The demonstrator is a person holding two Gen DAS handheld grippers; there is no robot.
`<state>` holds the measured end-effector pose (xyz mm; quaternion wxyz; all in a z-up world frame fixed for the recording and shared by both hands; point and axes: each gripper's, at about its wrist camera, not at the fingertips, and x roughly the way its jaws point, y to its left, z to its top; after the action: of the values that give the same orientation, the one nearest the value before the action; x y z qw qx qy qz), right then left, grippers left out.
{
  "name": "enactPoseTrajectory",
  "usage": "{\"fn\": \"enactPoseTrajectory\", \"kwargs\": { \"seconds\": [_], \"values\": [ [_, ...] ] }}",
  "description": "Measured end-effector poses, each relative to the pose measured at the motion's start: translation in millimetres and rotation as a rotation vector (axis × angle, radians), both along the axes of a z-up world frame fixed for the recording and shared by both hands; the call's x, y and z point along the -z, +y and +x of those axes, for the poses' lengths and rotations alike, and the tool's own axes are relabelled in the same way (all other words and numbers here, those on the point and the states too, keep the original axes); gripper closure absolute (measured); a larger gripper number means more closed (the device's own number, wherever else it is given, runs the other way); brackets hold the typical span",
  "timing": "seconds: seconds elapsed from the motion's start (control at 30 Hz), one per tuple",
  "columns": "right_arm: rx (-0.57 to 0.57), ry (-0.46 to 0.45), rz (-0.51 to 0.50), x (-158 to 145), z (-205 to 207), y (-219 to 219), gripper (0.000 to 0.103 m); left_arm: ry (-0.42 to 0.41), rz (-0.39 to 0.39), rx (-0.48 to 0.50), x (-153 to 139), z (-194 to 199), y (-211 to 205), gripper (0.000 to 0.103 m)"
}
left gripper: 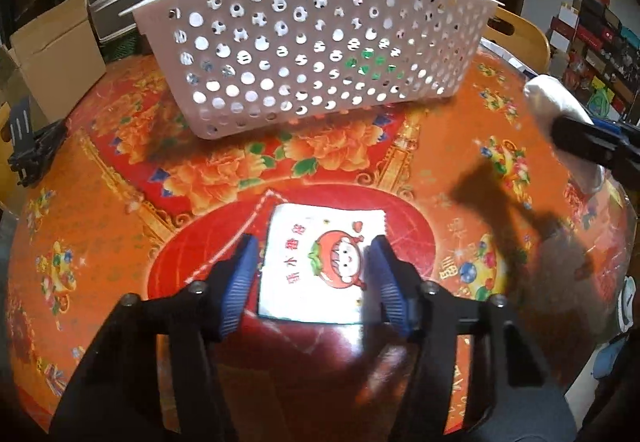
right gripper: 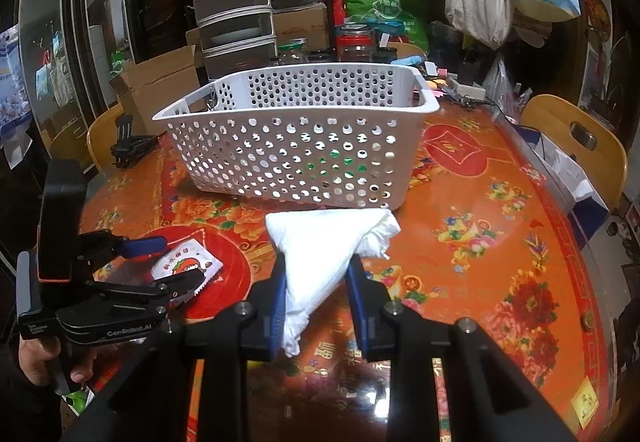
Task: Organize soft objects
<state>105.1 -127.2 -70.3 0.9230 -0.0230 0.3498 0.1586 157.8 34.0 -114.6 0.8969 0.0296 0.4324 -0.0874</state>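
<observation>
A white perforated basket stands on the red and orange table; it also shows in the right wrist view. A white packet with a red cartoon face lies flat on the table. My left gripper is open with its blue pads on either side of the packet, low over it. In the right wrist view the packet sits between the left gripper's fingers. My right gripper is shut on a white crumpled cloth, held above the table in front of the basket. The cloth also shows in the left wrist view.
A black clamp stand sits at the table's left edge. Wooden chairs stand around the table. Boxes, jars, stacked drawers and bags crowd the space behind the basket. An open box sits at the right edge.
</observation>
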Motion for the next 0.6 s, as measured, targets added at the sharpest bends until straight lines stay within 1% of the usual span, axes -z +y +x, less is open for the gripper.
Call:
{"fn": "enactPoseTrajectory", "kwargs": {
  "seconds": [0.03, 0.07, 0.1, 0.13, 0.17, 0.23, 0.3, 0.33, 0.37, 0.47, 0.6],
  "values": [
    [0.000, 0.000, 0.001, 0, 0, 0, 0.077, -0.001, 0.005, 0.001, 0, 0, -1, 0.052],
    [0.000, 0.001, 0.002, 0, 0, -1, 0.077, -0.002, 0.006, 0.005, 0, -1, -2, 0.059],
    [0.000, 0.001, 0.002, 0, 0, -1, 0.077, 0.003, -0.013, 0.024, 0, -2, -4, 0.070],
    [0.000, 0.001, 0.002, 0, 0, -1, 0.077, 0.001, -0.008, 0.027, -1, -3, -6, 0.075],
    [0.000, 0.001, 0.003, 1, 0, -1, 0.077, -0.006, 0.012, 0.024, -1, -4, -9, 0.079],
    [0.000, 0.002, 0.005, 1, 0, -2, 0.077, -0.015, 0.020, 0.024, -3, -6, -12, 0.084],
    [-0.001, 0.002, 0.005, 1, 0, -2, 0.077, -0.024, 0.001, 0.022, -6, -8, -11, 0.090],
    [0.000, 0.001, 0.005, 1, 0, -2, 0.077, -0.028, -0.001, 0.019, -9, -9, -10, 0.092],
    [0.000, 0.001, 0.005, 1, -1, -2, 0.077, -0.035, -0.005, 0.017, -11, -10, -9, 0.096],
    [-0.003, -0.003, 0.006, 0, -2, -1, 0.077, -0.059, -0.017, 0.014, -20, -13, -6, 0.099],
    [-0.008, -0.007, 0.010, -2, -4, 0, 0.077, -0.082, -0.029, 0.008, -31, -18, -3, 0.099]
  ]
}}
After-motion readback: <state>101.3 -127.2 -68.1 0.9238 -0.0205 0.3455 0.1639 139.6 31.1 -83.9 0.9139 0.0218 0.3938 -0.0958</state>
